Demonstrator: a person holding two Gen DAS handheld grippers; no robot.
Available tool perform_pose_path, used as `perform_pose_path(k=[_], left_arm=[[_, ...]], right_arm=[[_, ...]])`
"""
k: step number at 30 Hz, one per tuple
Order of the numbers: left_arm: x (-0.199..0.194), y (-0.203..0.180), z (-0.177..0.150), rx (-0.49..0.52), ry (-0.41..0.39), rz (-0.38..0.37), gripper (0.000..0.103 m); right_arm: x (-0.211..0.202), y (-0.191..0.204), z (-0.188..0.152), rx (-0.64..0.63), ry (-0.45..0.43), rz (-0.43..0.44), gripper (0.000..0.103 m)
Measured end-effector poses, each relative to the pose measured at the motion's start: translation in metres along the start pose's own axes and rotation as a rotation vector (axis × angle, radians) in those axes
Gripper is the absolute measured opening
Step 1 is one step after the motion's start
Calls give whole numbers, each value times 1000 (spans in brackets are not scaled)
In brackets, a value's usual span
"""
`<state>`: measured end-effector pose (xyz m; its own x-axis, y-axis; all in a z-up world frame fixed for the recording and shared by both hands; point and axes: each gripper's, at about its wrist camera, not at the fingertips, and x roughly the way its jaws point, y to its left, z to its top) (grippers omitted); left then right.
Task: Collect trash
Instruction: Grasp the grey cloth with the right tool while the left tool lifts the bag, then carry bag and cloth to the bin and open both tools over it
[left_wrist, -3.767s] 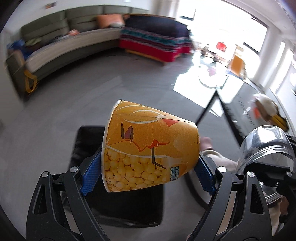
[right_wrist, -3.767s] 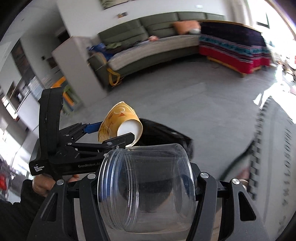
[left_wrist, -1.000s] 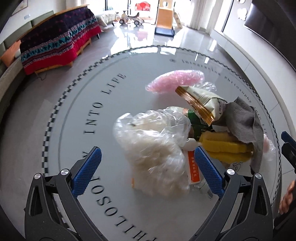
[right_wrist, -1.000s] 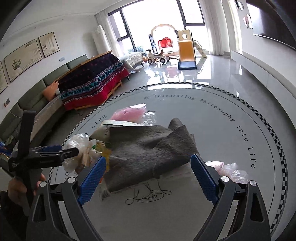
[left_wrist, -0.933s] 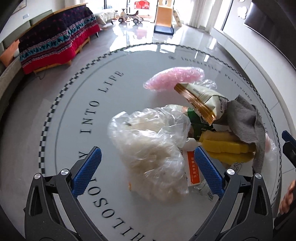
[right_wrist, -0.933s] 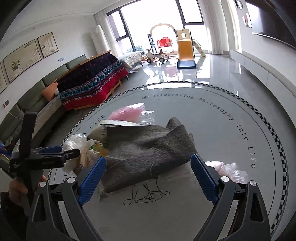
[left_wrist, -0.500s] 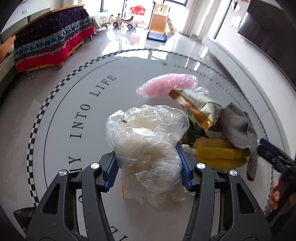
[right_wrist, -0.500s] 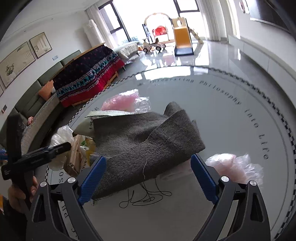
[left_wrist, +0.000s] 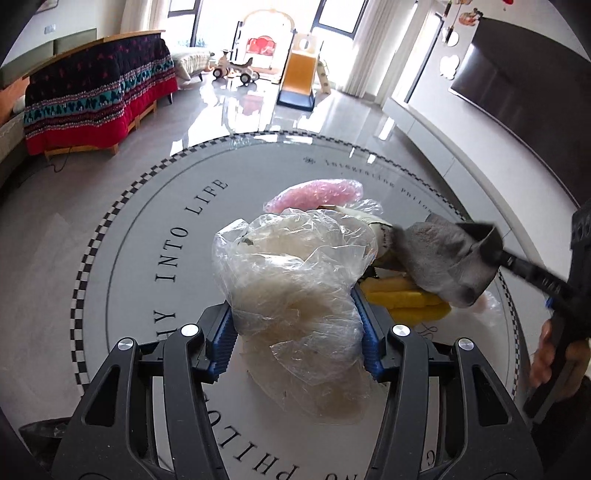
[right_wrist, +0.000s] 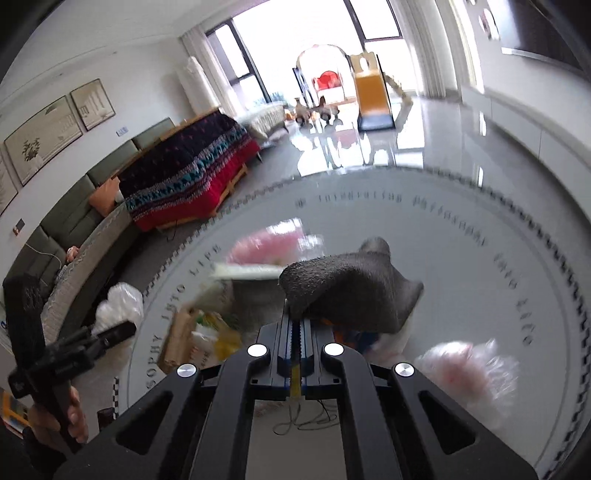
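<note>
My left gripper (left_wrist: 295, 328) is shut on a crumpled clear plastic bag (left_wrist: 295, 288), lifted a little above the round lettered table (left_wrist: 155, 229). My right gripper (right_wrist: 295, 325) is shut on the edge of a grey cloth (right_wrist: 351, 291), which it pulls up off the trash pile; the cloth also shows in the left wrist view (left_wrist: 443, 258). Under and beside the cloth lie a pink plastic bag (left_wrist: 317, 192), a snack wrapper (right_wrist: 247, 271) and yellow sponges (left_wrist: 402, 299). A second pink bag (right_wrist: 465, 373) lies at the table's right.
A sofa with a red and dark patterned blanket (left_wrist: 96, 92) stands beyond the table on the left. A yellow toy slide (left_wrist: 299, 77) stands at the far windows. A black bin's rim (left_wrist: 40, 432) shows below the table's left edge.
My left gripper closed on the clear bag and raised it. My right gripper closed on the grey cloth and lifted its edge off the pile. Earlier, both dropped a cup and a jar.
</note>
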<state>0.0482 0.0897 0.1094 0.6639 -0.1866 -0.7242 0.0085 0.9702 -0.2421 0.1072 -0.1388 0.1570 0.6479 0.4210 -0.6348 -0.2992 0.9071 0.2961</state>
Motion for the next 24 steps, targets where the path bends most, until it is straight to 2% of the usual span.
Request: perform_pose_path(k=[5, 12, 19, 24], left_arm=[[-27, 13, -5, -17, -42, -7, 54], [-74, 37, -17, -47, -101, 19, 54], [-125, 63, -48, -97, -141, 82, 54], [-161, 86, -79, -143, -150, 160, 54]], right_arm=[[-40, 36, 23, -87, -78, -15, 3], [-75, 99, 26, -204, -97, 46, 3], [-89, 168, 4, -304, -60, 169, 3], [-87, 224, -21, -375, 12, 280, 3]])
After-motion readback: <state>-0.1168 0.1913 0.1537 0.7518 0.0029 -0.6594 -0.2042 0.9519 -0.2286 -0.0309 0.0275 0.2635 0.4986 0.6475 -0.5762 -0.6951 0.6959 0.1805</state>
